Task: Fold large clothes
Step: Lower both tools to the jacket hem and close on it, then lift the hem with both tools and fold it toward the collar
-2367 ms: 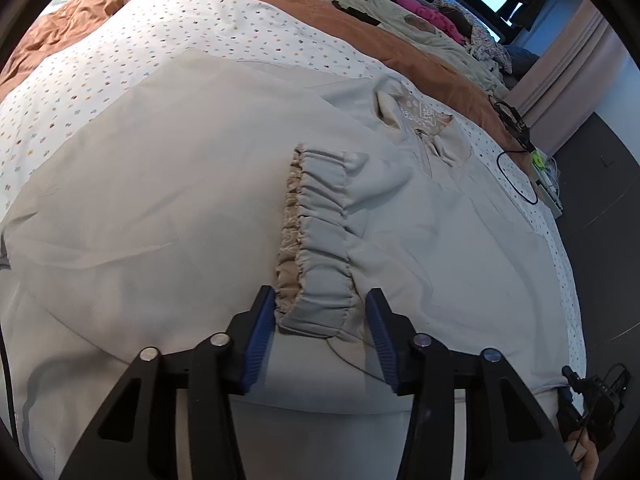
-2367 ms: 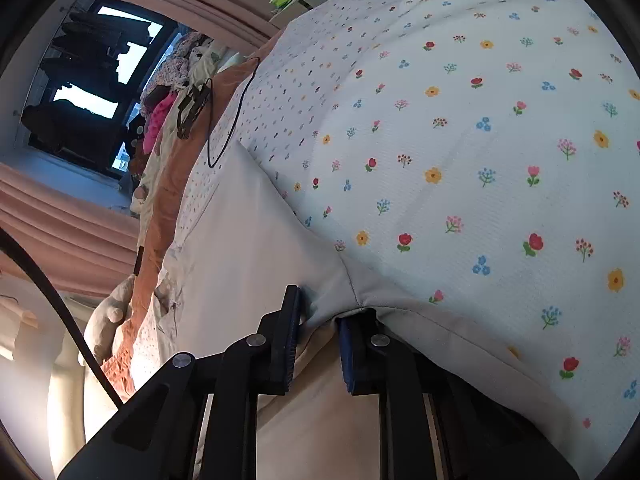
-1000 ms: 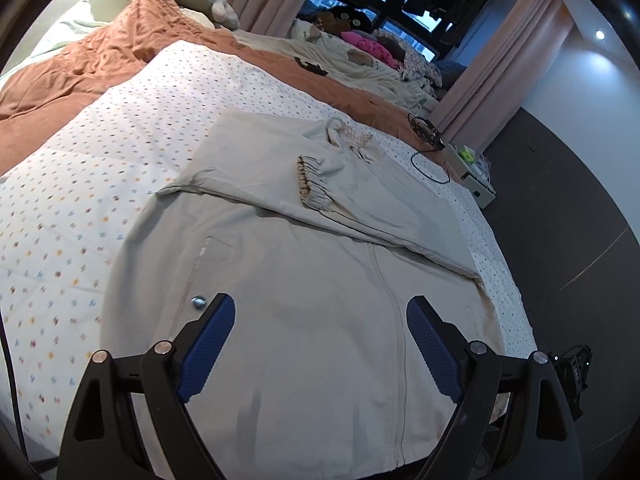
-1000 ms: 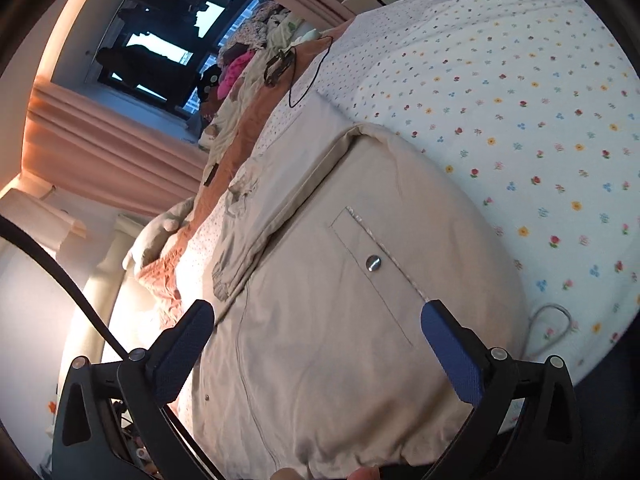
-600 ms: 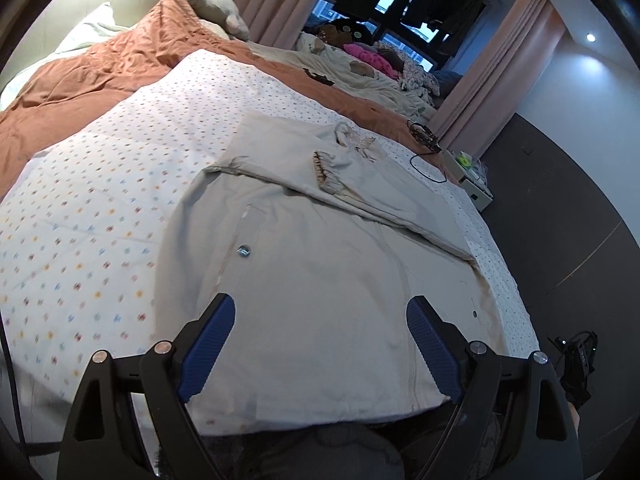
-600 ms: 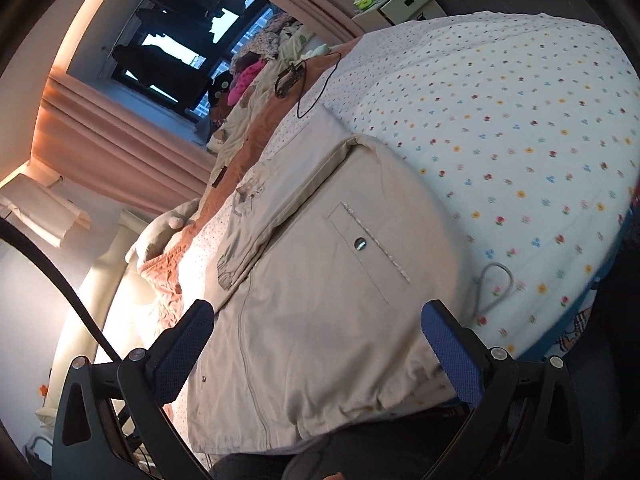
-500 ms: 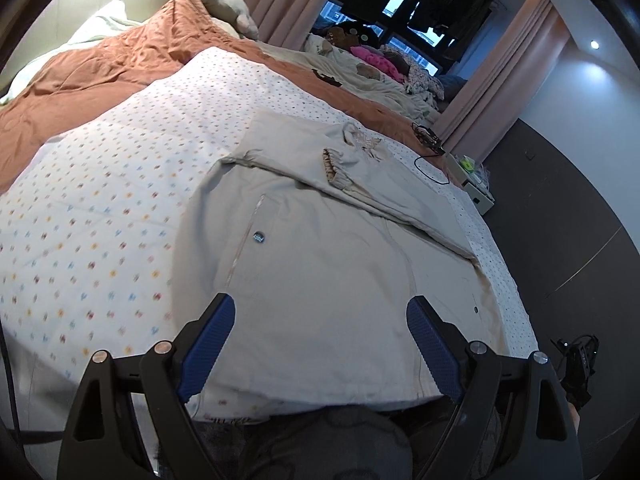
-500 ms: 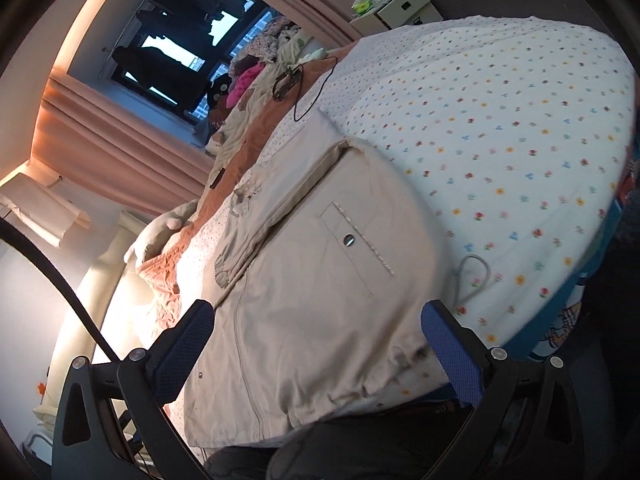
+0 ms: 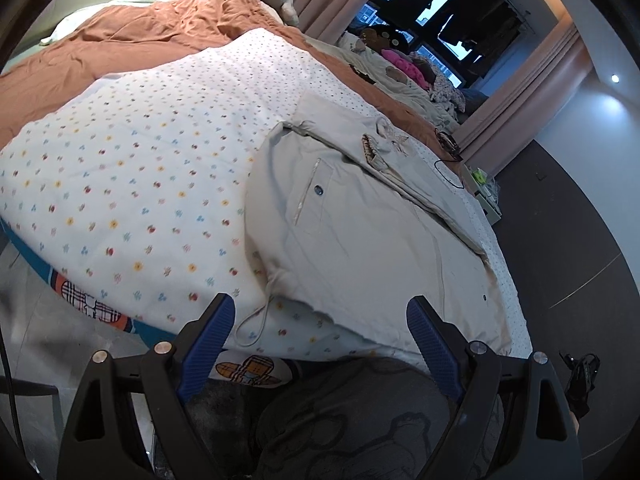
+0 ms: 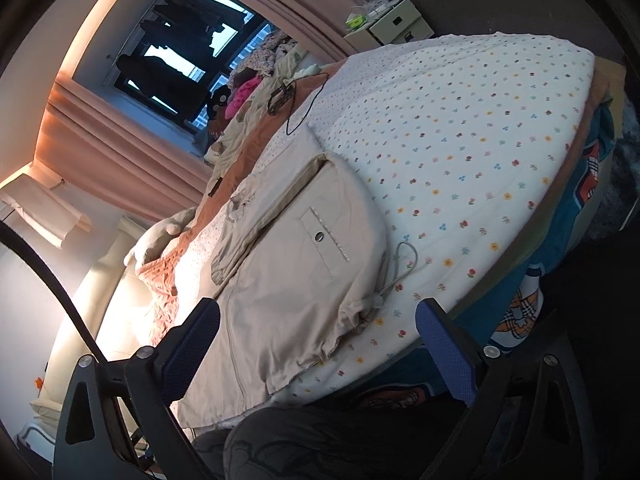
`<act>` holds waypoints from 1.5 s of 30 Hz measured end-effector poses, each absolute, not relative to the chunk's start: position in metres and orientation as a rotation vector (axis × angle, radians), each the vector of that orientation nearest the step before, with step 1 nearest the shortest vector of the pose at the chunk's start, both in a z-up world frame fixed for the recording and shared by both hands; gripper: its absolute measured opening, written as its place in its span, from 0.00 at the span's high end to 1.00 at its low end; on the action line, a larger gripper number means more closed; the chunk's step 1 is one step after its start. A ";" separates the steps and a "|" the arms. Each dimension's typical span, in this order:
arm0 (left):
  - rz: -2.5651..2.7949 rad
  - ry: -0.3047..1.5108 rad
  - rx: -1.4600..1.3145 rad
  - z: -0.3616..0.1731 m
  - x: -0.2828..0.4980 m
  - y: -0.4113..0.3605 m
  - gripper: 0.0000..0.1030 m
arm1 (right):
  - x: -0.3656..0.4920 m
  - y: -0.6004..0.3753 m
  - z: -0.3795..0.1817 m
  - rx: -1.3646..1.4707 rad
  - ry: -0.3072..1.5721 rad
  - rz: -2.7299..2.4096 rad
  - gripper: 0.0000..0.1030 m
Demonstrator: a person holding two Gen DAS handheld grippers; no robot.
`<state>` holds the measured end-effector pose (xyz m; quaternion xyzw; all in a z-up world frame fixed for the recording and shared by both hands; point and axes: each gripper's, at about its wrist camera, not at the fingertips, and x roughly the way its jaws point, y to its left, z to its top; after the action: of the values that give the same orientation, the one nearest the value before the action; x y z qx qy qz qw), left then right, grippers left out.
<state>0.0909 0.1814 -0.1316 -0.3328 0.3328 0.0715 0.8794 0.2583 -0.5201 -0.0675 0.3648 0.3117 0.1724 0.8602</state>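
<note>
- On the bed (image 9: 132,168), over its flowered cover, a beige jacket (image 9: 360,232) is laid flat, close to the near edge and reaching almost to the right-hand corner in the left wrist view.
- Both sleeves are seen folded across the upper part of the jacket, with a gathered cuff (image 9: 372,148) lying near the collar.
- A flap pocket with a metal snap (image 9: 319,189) is seen on the jacket's front; the same snap (image 10: 319,236) shows in the right wrist view.
- A drawstring loop (image 9: 256,324) is trailed from the hem onto the cover by the bed's near edge.
- The left claw (image 9: 318,330) is held wide open above the near edge, apart from the hem, with nothing between its blue pads.
- The right claw (image 10: 316,338) is also spread wide, its jaws closing slightly, with nothing gripped; the jacket's hem corner (image 10: 352,316) is seen beyond the gap, untouched.
- An orange blanket (image 9: 140,36) is spread over the far side of the bed.
- A black cable (image 10: 304,108) is seen lying on the cover beyond the jacket's far edge.
- Dark trousers (image 9: 360,420) of the person are seen below both claws.
</note>
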 end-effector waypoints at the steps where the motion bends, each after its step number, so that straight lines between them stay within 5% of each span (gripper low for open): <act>1: 0.150 0.694 -0.695 -0.134 0.089 0.183 0.14 | 0.258 -0.522 -0.069 0.764 0.659 0.367 0.11; 10: 0.186 0.679 -0.764 -0.157 0.091 0.205 0.14 | 0.284 -0.496 -0.086 0.766 0.735 0.434 0.27; 19: 0.199 0.731 -0.850 -0.181 0.127 0.230 0.29 | 0.327 -0.460 -0.107 0.802 0.817 0.410 0.28; 37: 0.117 0.821 -0.912 -0.213 0.210 0.234 0.34 | 0.380 -0.434 -0.132 0.896 0.837 0.442 0.33; 42: 0.082 0.810 -0.916 -0.216 0.217 0.226 0.35 | 0.382 -0.430 -0.139 0.880 0.835 0.415 0.52; 45: 0.061 0.833 -0.929 -0.221 0.213 0.221 0.65 | 0.377 -0.431 -0.143 0.887 0.844 0.391 0.81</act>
<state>0.2131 0.2209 -0.2206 -0.4348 0.3898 0.0283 0.8113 0.3769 -0.4314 -0.1434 0.4137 0.3937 0.1825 0.8003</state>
